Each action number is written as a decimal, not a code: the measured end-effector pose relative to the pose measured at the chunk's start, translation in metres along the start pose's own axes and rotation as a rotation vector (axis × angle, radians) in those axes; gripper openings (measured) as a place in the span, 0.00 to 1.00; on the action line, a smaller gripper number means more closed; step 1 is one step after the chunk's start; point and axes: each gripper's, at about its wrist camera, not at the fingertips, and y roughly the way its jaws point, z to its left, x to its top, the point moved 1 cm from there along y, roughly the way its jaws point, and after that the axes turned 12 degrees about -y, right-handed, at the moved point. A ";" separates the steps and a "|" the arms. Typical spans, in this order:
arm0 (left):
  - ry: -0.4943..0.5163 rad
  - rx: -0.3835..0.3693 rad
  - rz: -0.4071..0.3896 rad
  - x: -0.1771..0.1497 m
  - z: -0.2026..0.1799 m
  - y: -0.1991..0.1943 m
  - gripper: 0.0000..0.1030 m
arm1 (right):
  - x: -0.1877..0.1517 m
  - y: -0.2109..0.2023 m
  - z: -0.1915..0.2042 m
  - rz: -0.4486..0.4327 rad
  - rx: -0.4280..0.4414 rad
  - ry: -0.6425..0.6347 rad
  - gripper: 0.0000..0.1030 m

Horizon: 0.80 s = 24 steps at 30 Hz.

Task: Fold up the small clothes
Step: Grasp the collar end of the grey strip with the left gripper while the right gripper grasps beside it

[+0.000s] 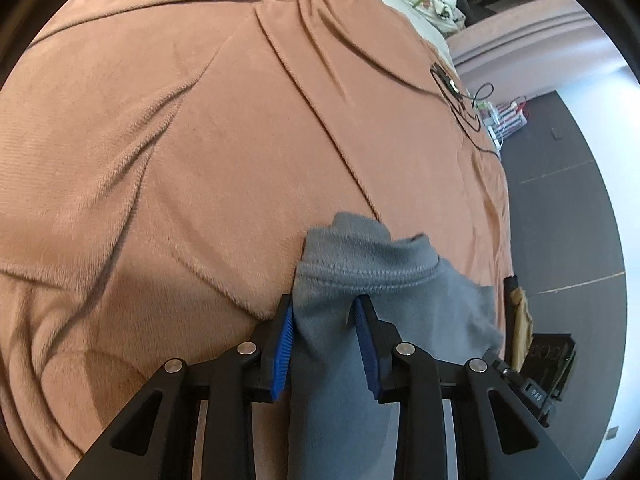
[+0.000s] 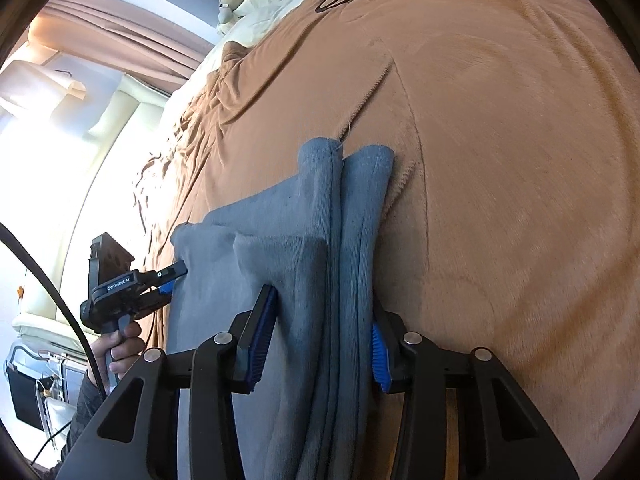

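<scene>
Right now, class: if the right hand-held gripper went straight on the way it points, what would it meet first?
Probably the brown blanket. The right hand-held gripper is clamped on the grey garment, whose bunched edge sticks out ahead and would touch down first; depth is unclear.

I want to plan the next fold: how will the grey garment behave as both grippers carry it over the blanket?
The grey garment is probably floppy: it drapes in soft folds between the right gripper and the left gripper. Its thick stitched hem suggests some weight, so it may sag. The plush brown blanket could drag on it.
</scene>
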 end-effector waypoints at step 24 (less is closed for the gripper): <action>0.024 -0.032 0.104 0.001 0.001 -0.001 0.49 | 0.002 -0.009 0.002 0.061 0.018 -0.018 0.40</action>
